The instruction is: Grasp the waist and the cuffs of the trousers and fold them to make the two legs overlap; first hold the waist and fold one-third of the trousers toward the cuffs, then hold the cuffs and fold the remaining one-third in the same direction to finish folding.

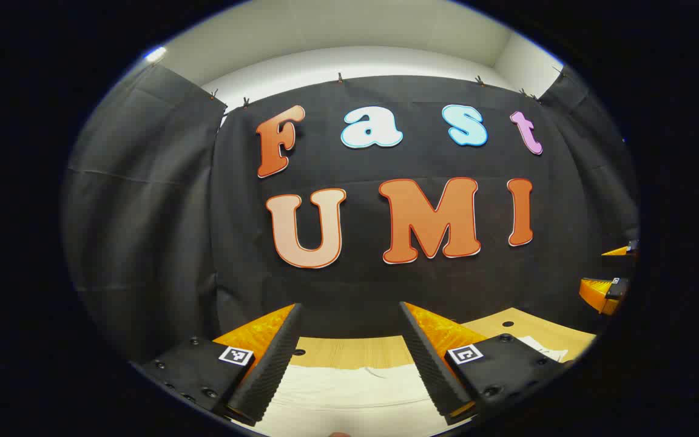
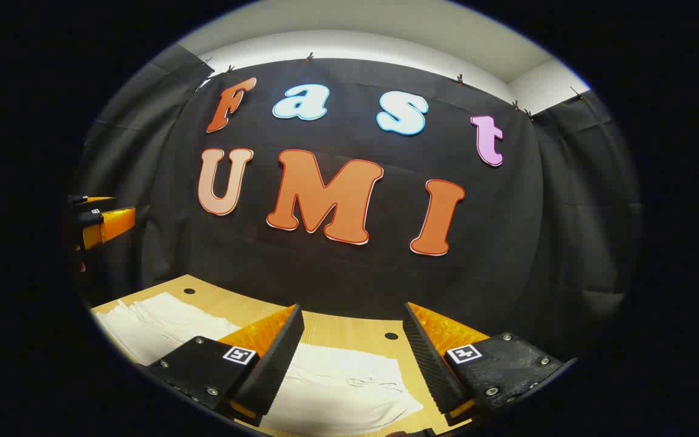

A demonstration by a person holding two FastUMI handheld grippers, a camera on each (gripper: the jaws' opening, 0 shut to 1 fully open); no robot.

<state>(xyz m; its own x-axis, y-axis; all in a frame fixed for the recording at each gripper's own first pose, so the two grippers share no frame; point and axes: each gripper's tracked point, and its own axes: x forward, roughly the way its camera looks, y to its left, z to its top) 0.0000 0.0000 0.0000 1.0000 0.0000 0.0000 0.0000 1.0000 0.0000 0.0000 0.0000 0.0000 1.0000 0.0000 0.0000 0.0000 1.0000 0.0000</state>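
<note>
White trousers lie flat on a light wooden table. In the left gripper view my left gripper is open above the cloth, nothing between its fingers. The right gripper shows at the far right edge of that view, held above the table. In the right gripper view the trousers spread from the lower left to below my right gripper, which is open and holds nothing. The left gripper shows at the far left of that view, up off the table.
The table's far edge meets the black cloth wall close behind. Small dark holes dot the tabletop. Bare wood lies between the trousers and the wall.
</note>
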